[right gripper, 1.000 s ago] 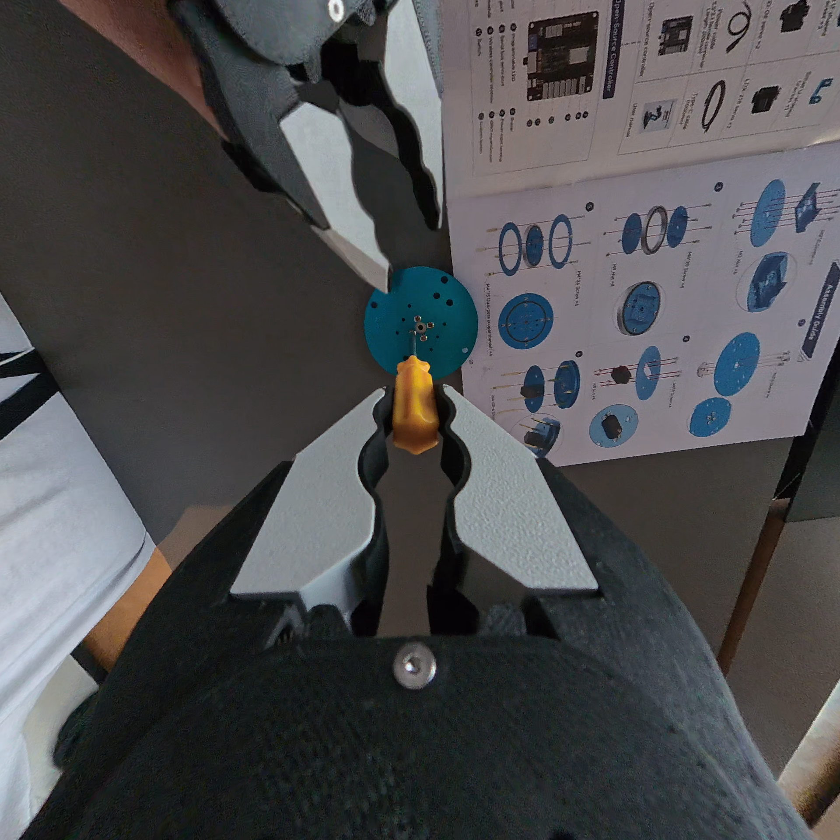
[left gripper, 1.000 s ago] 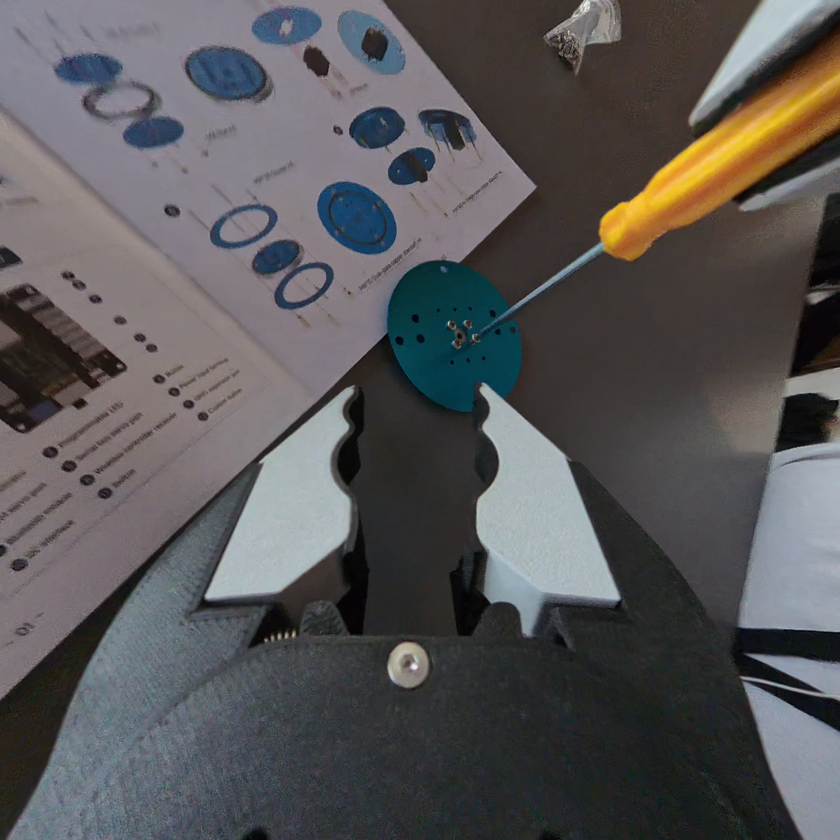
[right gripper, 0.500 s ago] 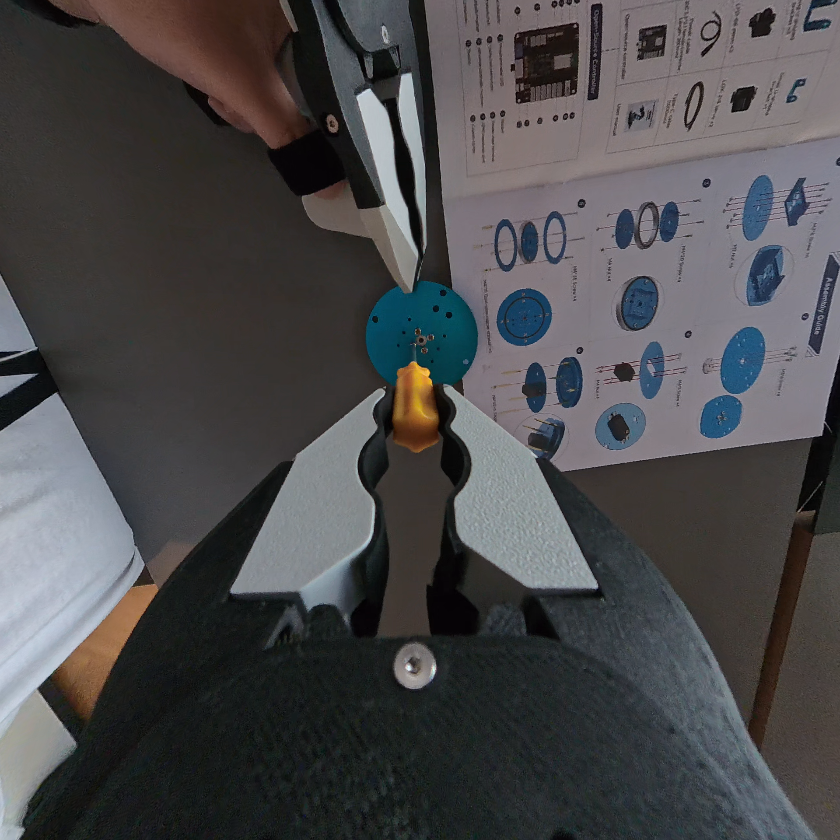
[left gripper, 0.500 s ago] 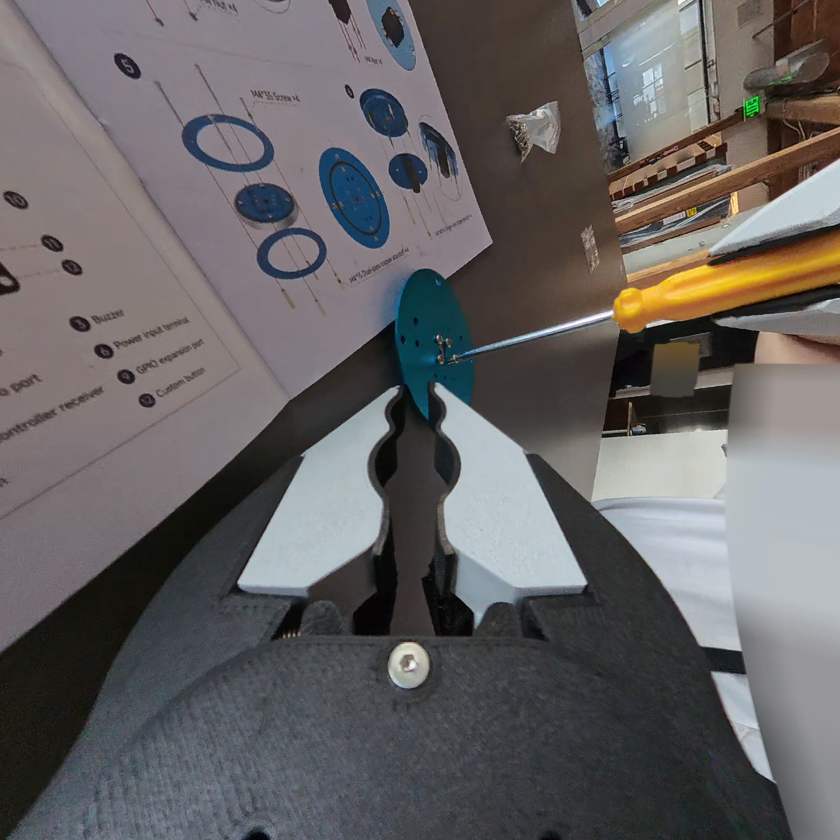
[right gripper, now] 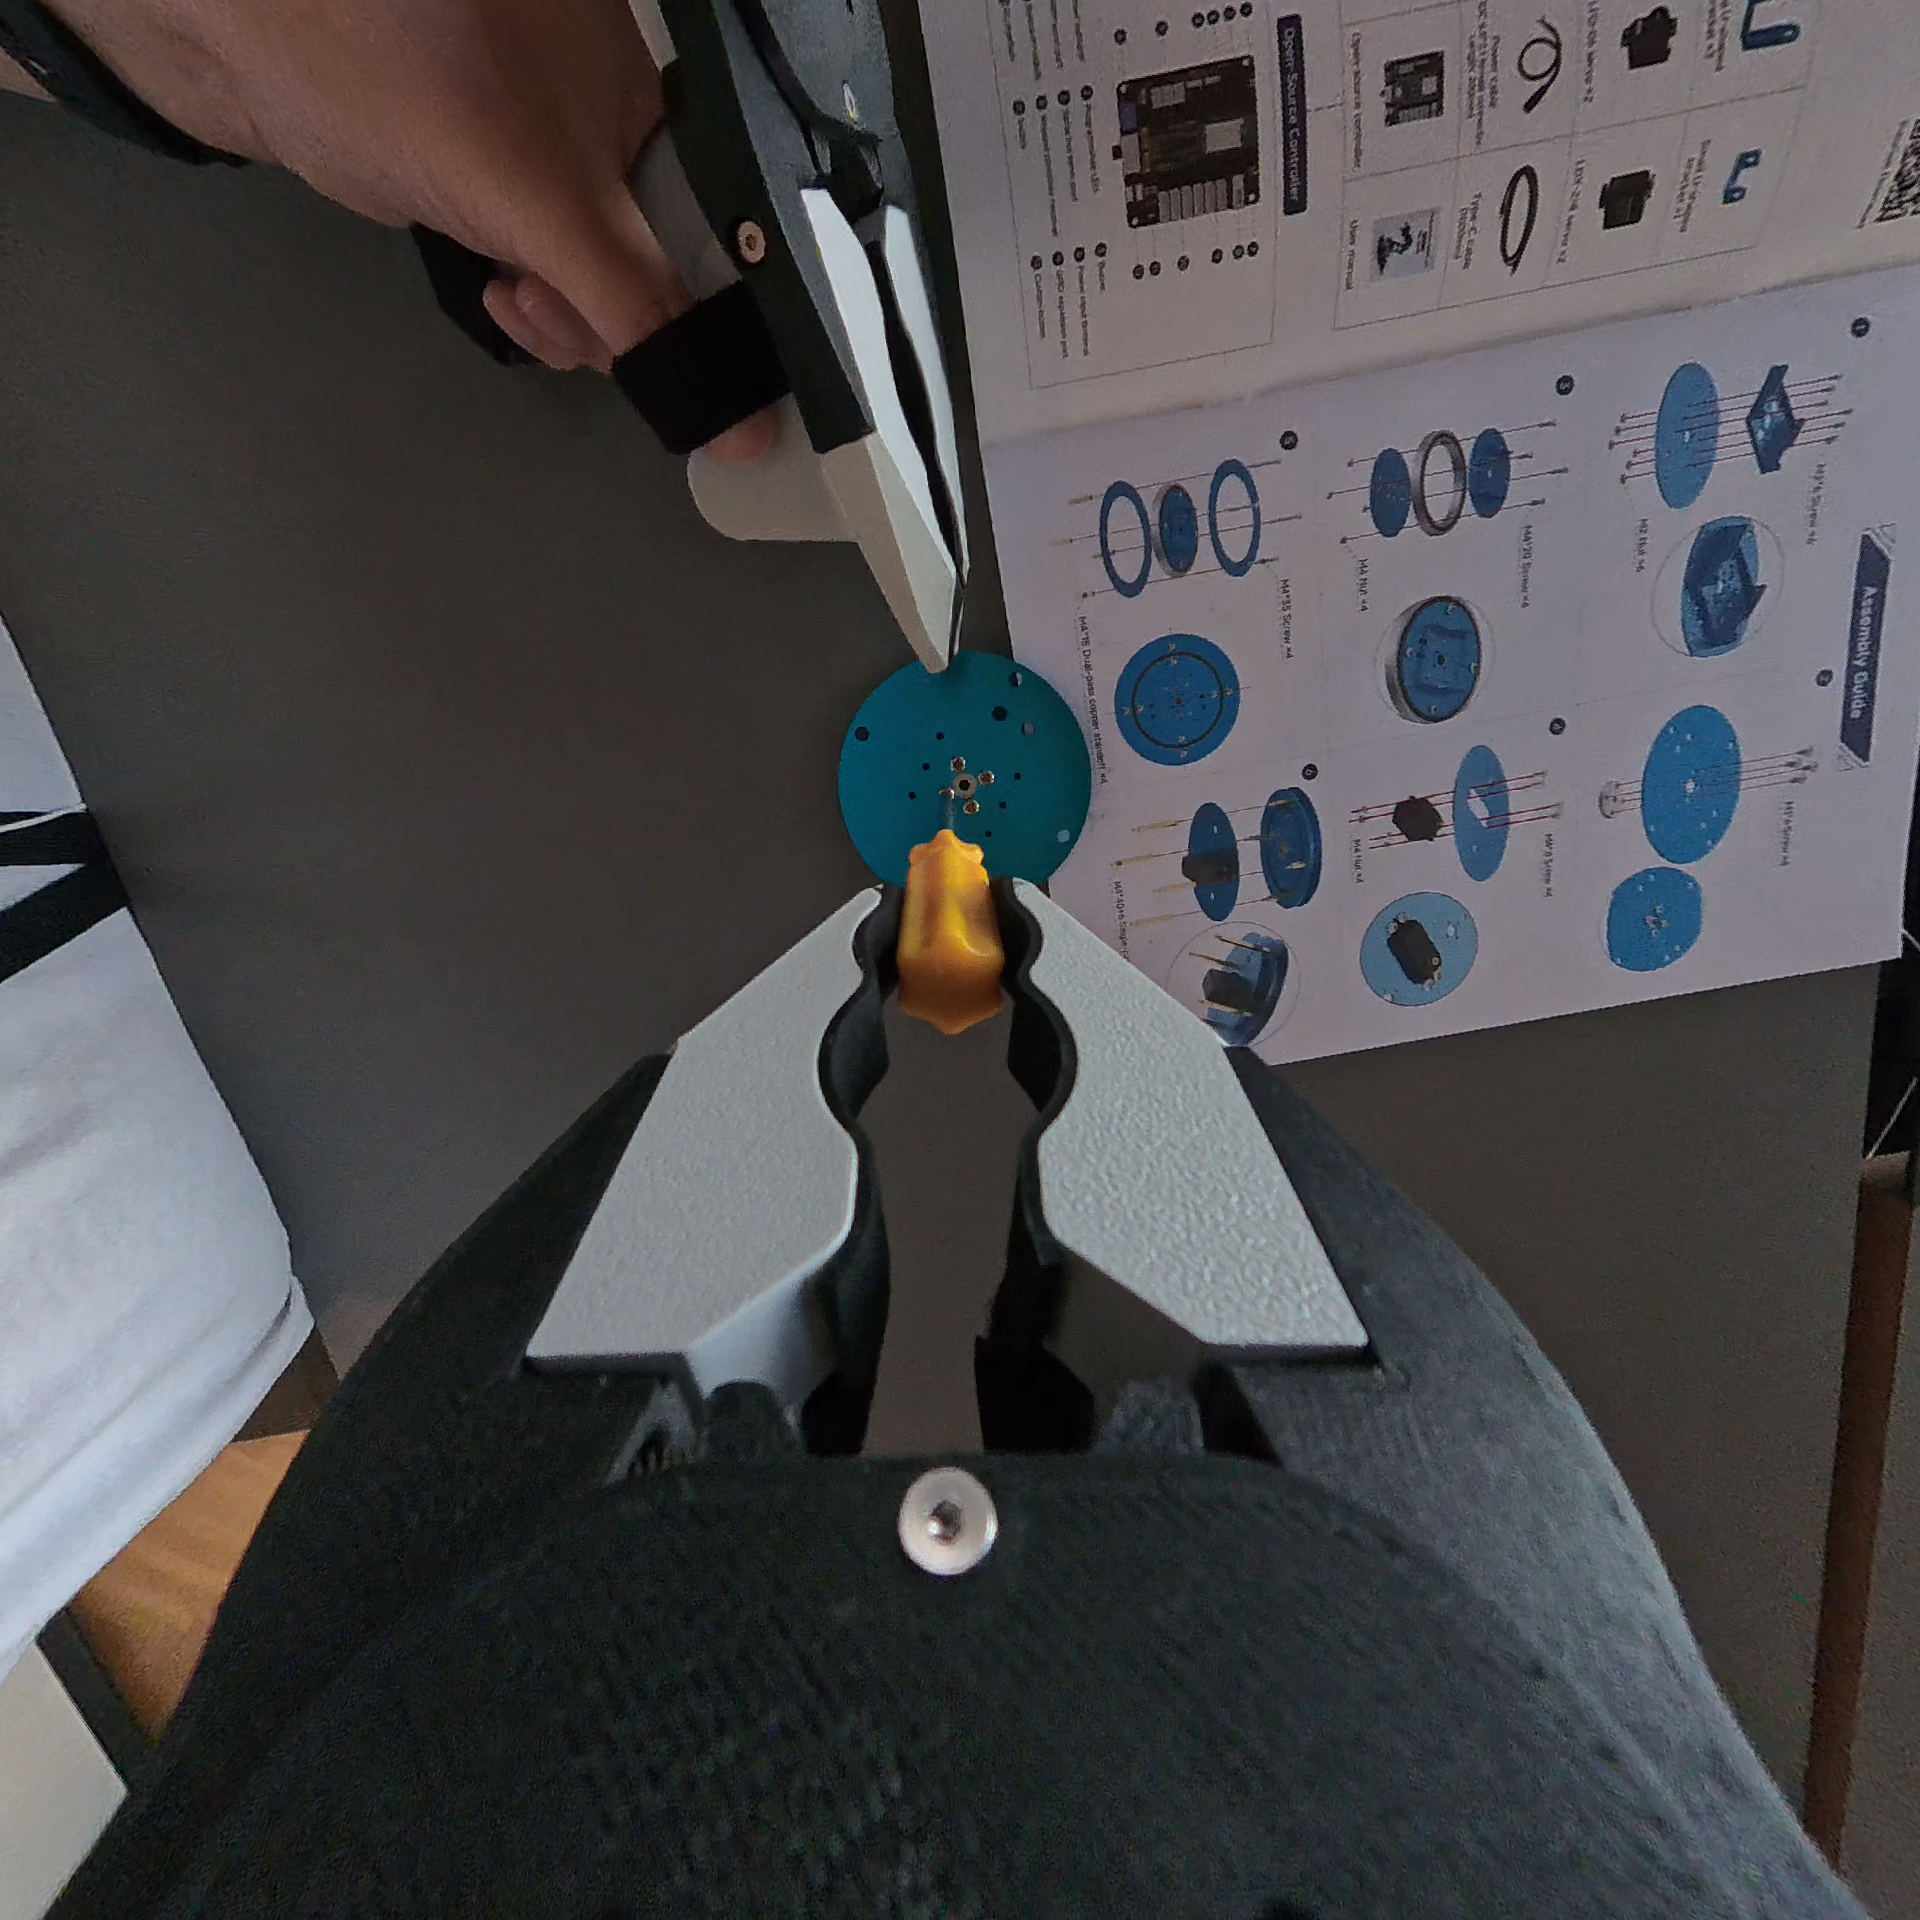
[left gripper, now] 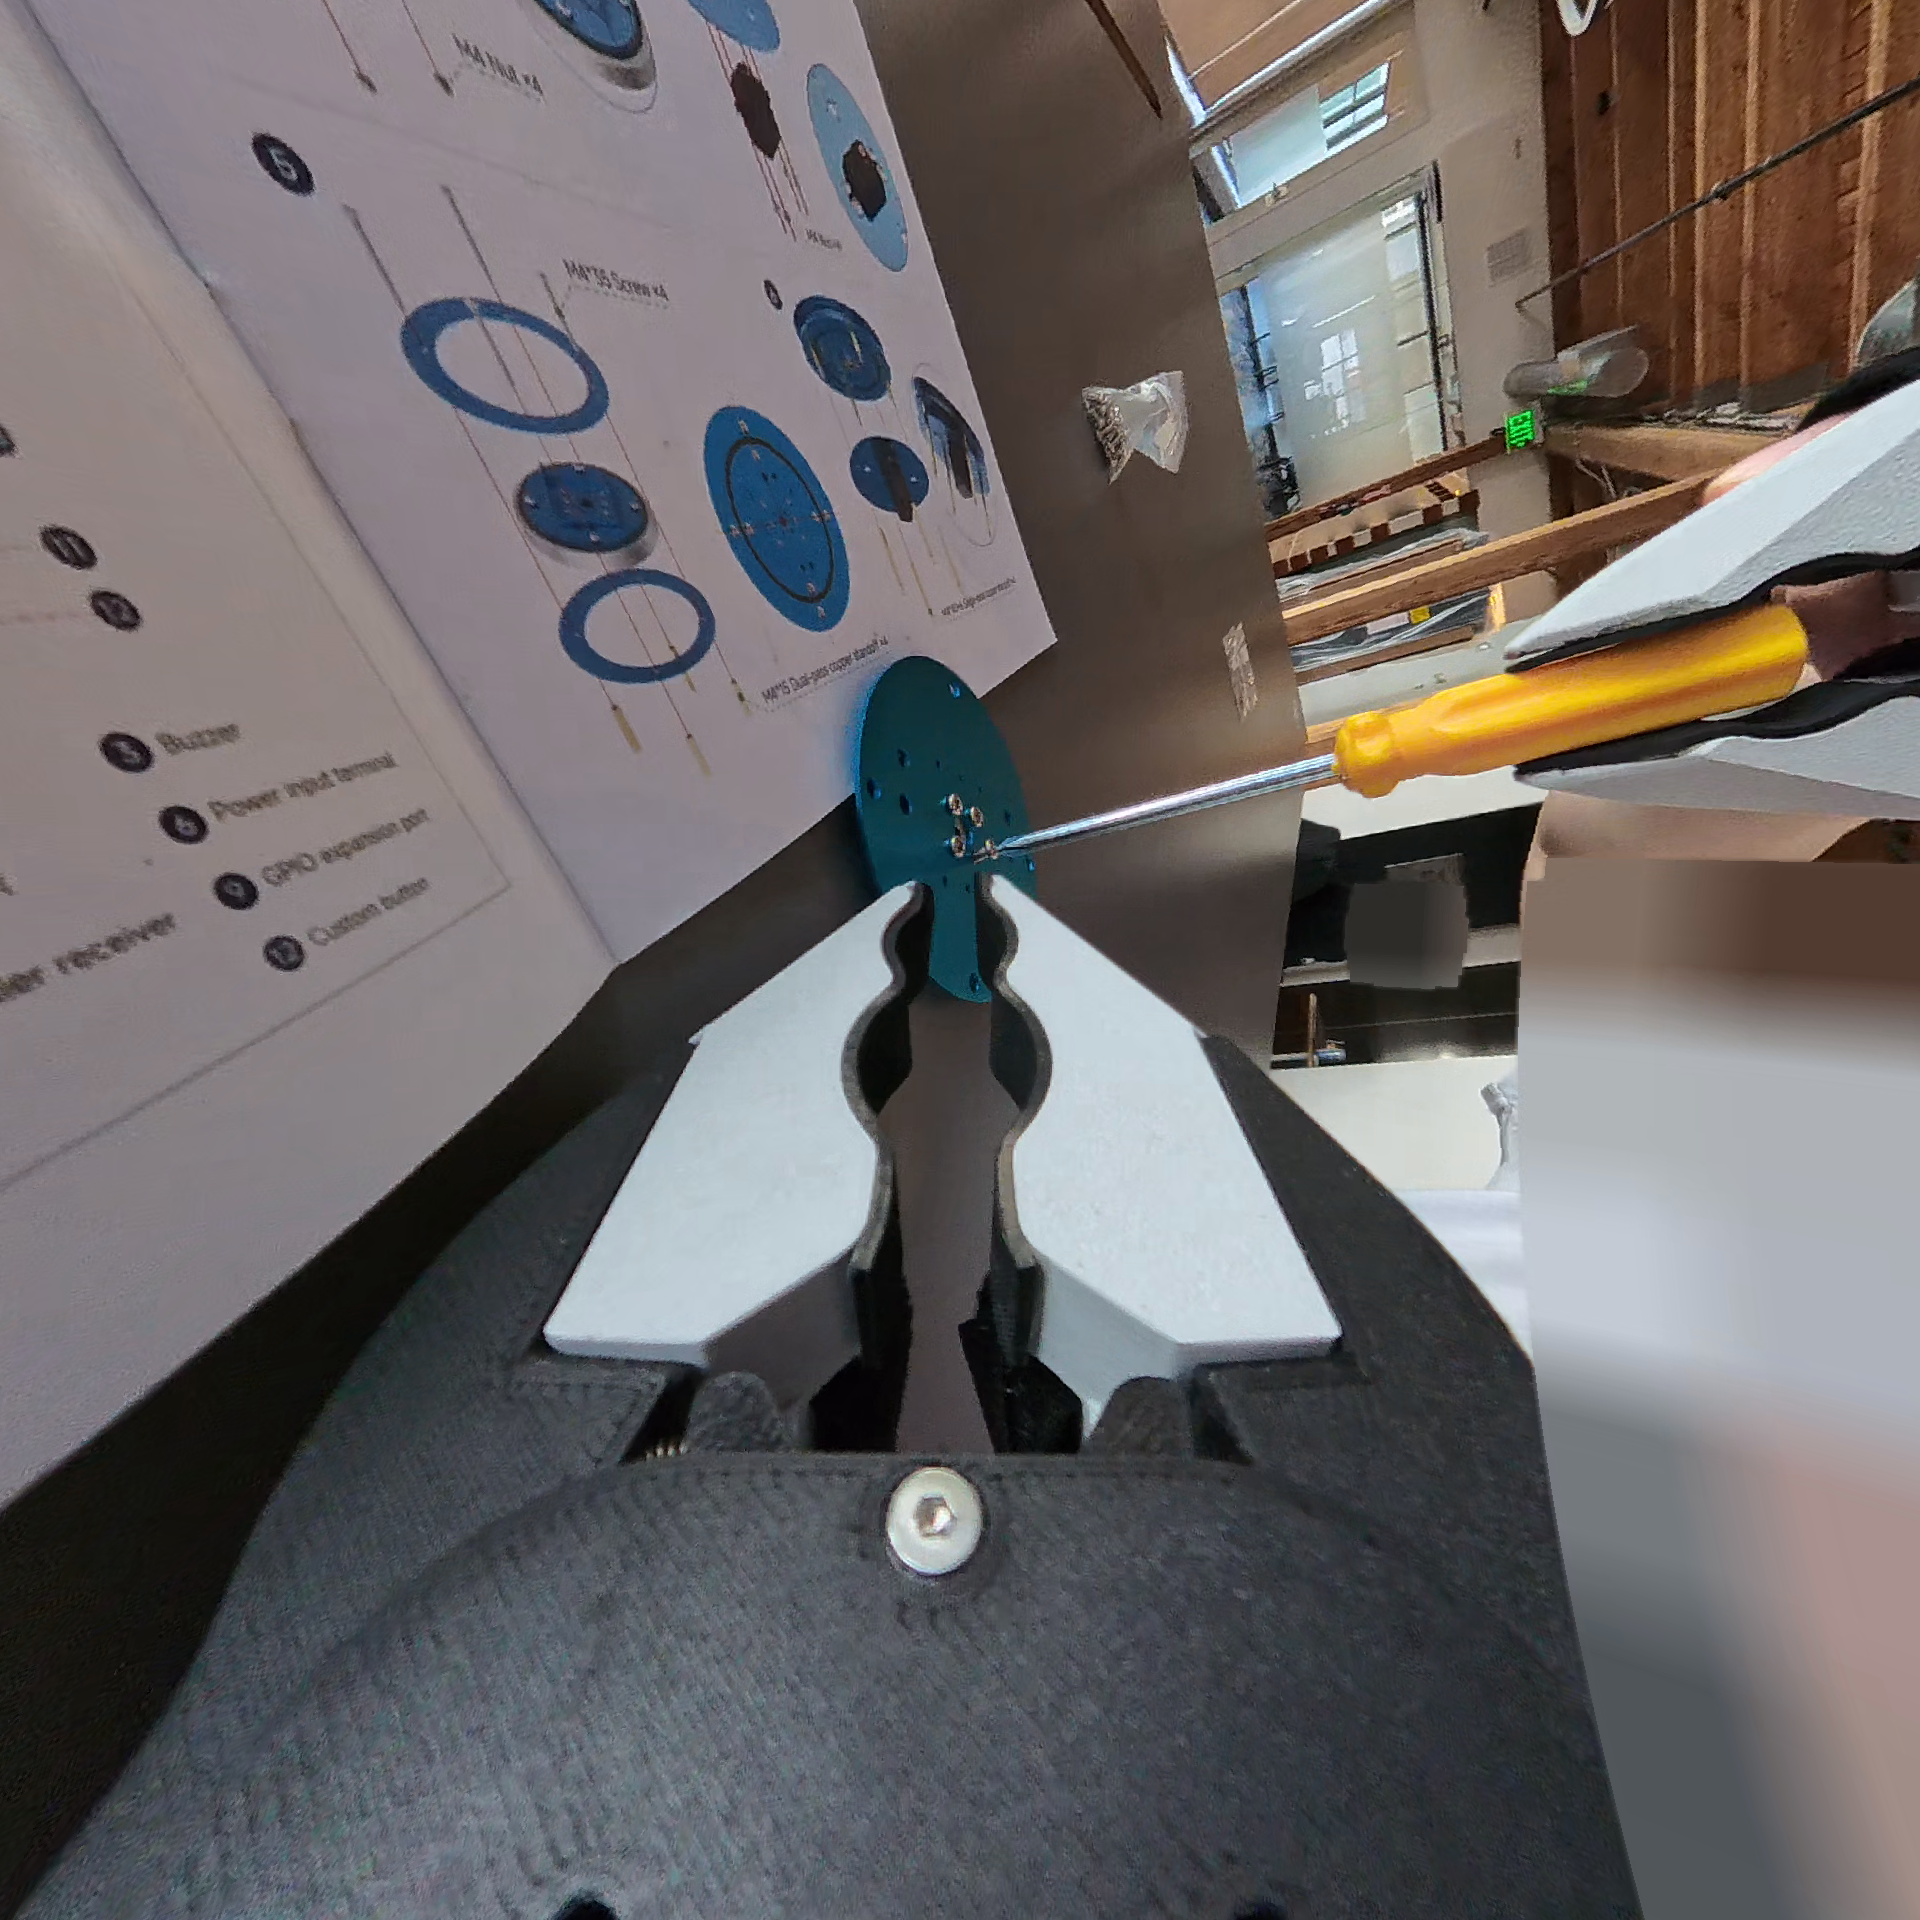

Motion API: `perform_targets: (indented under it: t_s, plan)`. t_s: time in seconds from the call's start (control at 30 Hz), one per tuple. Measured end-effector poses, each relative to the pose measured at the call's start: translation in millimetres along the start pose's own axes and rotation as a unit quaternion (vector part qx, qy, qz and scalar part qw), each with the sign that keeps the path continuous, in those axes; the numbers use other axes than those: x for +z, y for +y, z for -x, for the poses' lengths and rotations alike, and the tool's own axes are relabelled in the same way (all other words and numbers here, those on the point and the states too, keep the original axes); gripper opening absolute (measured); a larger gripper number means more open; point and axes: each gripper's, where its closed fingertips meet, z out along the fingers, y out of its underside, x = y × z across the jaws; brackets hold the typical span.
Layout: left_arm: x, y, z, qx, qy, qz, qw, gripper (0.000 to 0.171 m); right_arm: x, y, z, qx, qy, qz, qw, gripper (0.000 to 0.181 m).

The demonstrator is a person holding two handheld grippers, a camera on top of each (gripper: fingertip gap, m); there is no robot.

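At the near corner of the printed instruction sheet (right gripper: pixel 1455 623), on the dark desk (right gripper: pixel 520 727), lies the teal disc (right gripper: pixel 997 748), its far edge overlapping the paper. Both of my tools meet on it.

The biggest change over the last second is on my left. The left tool (left gripper: pixel 951 888) was spread wide and level, short of the disc. It has since rolled onto its side and narrowed to a slim gap. Its fingertips now straddle the disc's rim, and from the right wrist view they look pinched onto the edge. I judge it a light grip, though I cannot see contact on the underside. The hand (right gripper: pixel 468 135) carrying that tool sits well above the desk.

My right tool (right gripper: pixel 951 894) has barely shifted. It is closed firmly on the yellow handle of the screwdriver (right gripper: pixel 951 935), and the thin steel shaft reaches forward to the cluster of small screws (right gripper: pixel 964 784) at the disc's centre. The tip rests at one of them.

From the left wrist view, the disc seems held steady against the driver's push. A small clear bag of parts (left gripper: pixel 1138 421) lies farther off on the desk, untouched.
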Motion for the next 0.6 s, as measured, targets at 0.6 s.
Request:
perform_targets:
  t_s: [0.6]
  plan:
    - [-2, -11, -16, 0.265, -0.140, -0.004, 0.954, 0.023, -1, 4, -1, -0.006, -0.002, -0.011, 1.000, 0.017]
